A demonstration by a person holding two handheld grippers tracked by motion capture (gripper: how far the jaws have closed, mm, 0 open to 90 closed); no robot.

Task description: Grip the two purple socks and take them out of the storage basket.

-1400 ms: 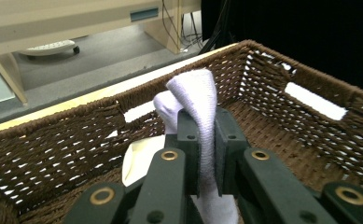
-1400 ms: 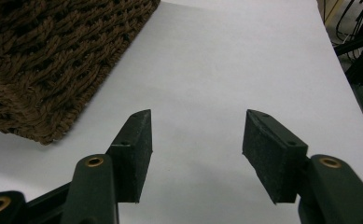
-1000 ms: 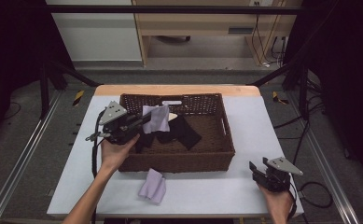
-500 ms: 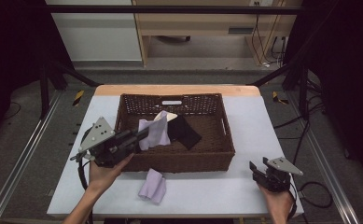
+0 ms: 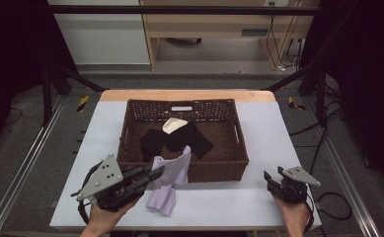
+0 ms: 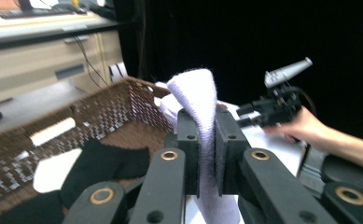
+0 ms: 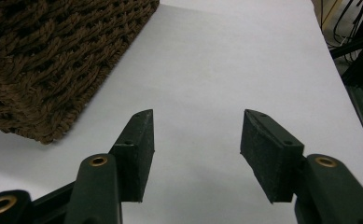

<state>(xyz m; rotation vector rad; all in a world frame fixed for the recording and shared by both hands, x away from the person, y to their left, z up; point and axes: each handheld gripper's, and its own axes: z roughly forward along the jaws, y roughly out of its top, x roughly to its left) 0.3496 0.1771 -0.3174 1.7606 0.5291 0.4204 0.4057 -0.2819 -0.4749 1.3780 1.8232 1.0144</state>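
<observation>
Left gripper (image 5: 156, 173): jaws clamped on pale lilac knitted sock (image 5: 173, 168), lower centre-left, at front wall of brown woven wicker basket (image 5: 239, 148).
Right gripper (image 5: 272, 179): lower right on white table (image 5: 278, 128), jaws wide apart, empty.
Second lilac sock (image 5: 162, 200): flat on table, bottom centre-left.

My table (image 5: 258, 202) was white with a wood far edge; a brown wicker basket (image 5: 239, 160) and lavender cloth (image 5: 162, 200) sat on it.

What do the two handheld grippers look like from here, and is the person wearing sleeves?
Both the left gripper and the right gripper are black, each topped with a grey three-cornered plate with small holes. Their jaws are flat black pads on arms with brass-coloured rivets. A black cable trails from the right one. Forearms are bare, no sleeves visible.
</observation>
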